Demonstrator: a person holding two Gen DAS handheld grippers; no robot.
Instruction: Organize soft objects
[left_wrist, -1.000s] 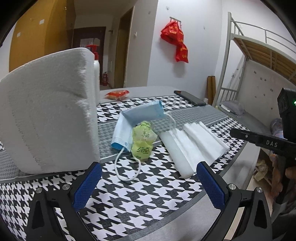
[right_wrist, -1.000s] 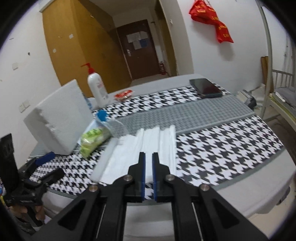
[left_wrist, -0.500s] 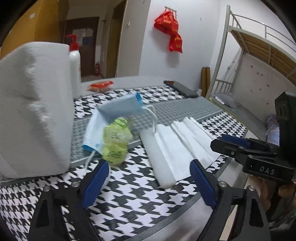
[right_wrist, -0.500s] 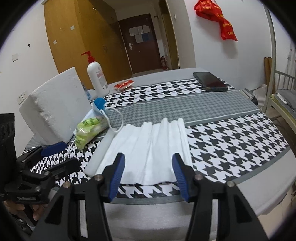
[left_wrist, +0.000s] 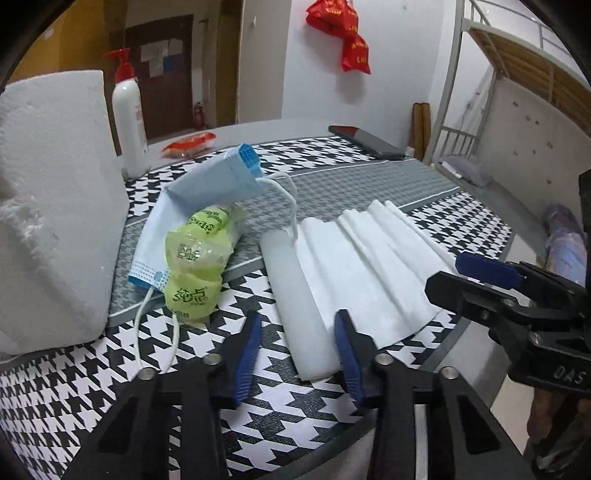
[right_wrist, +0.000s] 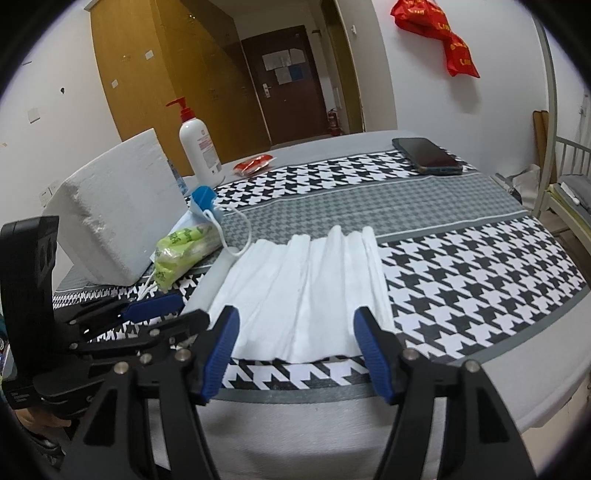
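Observation:
A white pleated foam sheet (left_wrist: 365, 266) lies on the houndstooth table; its rolled near edge (left_wrist: 299, 310) sits between the fingers of my left gripper (left_wrist: 299, 350), which is open around it. My right gripper (right_wrist: 295, 347) is open wide at the sheet's near edge (right_wrist: 306, 295). A blue face mask (left_wrist: 218, 184) and a green tissue pack (left_wrist: 195, 266) lie left of the sheet. A white foam block (left_wrist: 51, 199) stands at far left; it also shows in the right wrist view (right_wrist: 118, 206).
A lotion pump bottle (right_wrist: 197, 147), a red packet (right_wrist: 255, 164) and a phone (right_wrist: 424, 155) sit toward the back of the table (right_wrist: 480, 273). A bunk bed frame (left_wrist: 480, 92) stands to the right. The table edge is just under both grippers.
My right gripper has opened from shut to wide. My left gripper has moved right to the sheet's rolled edge and narrowed around it.

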